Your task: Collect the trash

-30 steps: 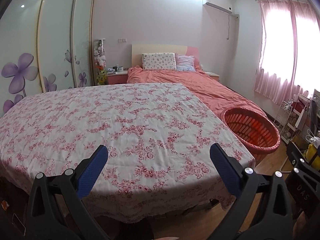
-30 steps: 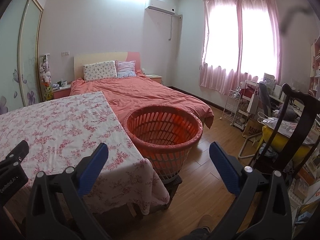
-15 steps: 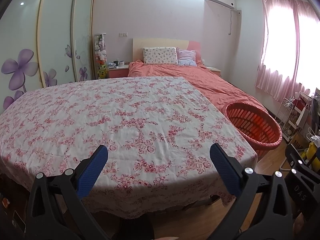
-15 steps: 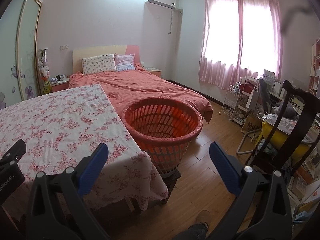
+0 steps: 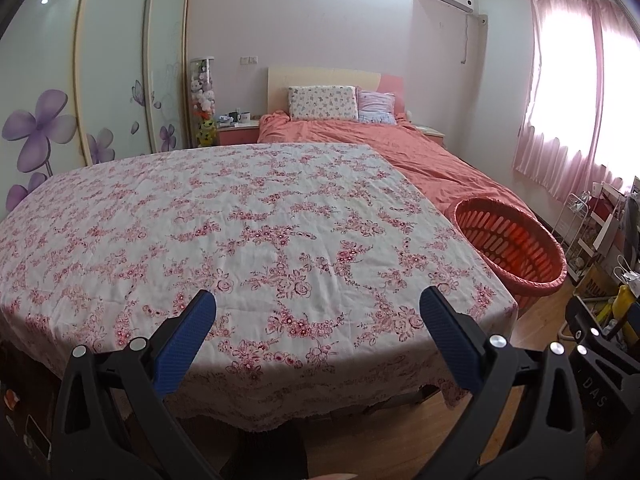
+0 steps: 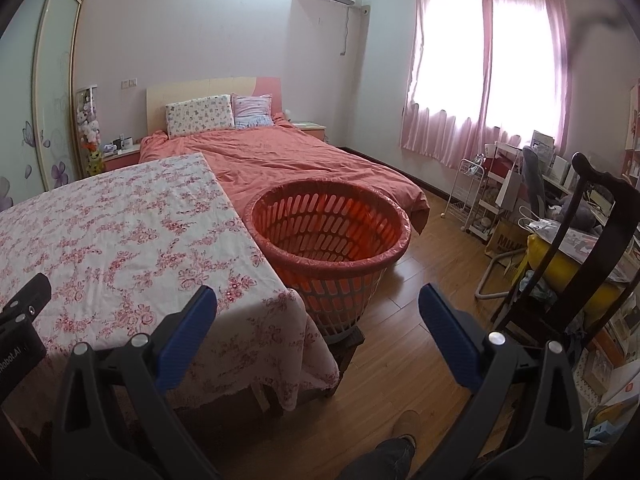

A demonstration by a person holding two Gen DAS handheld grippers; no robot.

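Plainly, we hold nothing yet: the left gripper [image 5: 318, 312] has its blue-padded fingers [image 5: 188, 340] spread wide with only air between them, and the right gripper [image 6: 318, 312] is spread just as wide, its fingers [image 6: 448, 340] equally bare. Our left gripper hovers over the near edge of the table, whose flowered tablecloth [image 5: 240, 232] lies flat and carries nothing that we can make out as trash. Our right gripper hangs above the table's right corner and the wooden floor [image 6: 424, 280], pointed toward the red basket [image 6: 332, 248], which stands just beside the table on a low dark stand, between the table and the bed [image 6: 280, 156]. The basket seems to be lined with a thin red bag over its rim, and what we see of its inside looks empty, though its bottom is hidden from us. We judge it to be where the trash should go. No loose trash shows on the cloth, the bed or the open floor; the cluttered desk [image 6: 560, 216] and chair [image 6: 600, 224] at the far right hold papers and bags, but we cannot tell whether any of that counts. So we judge the collecting either not begun or already done here, and what remains is finding something to pick up.
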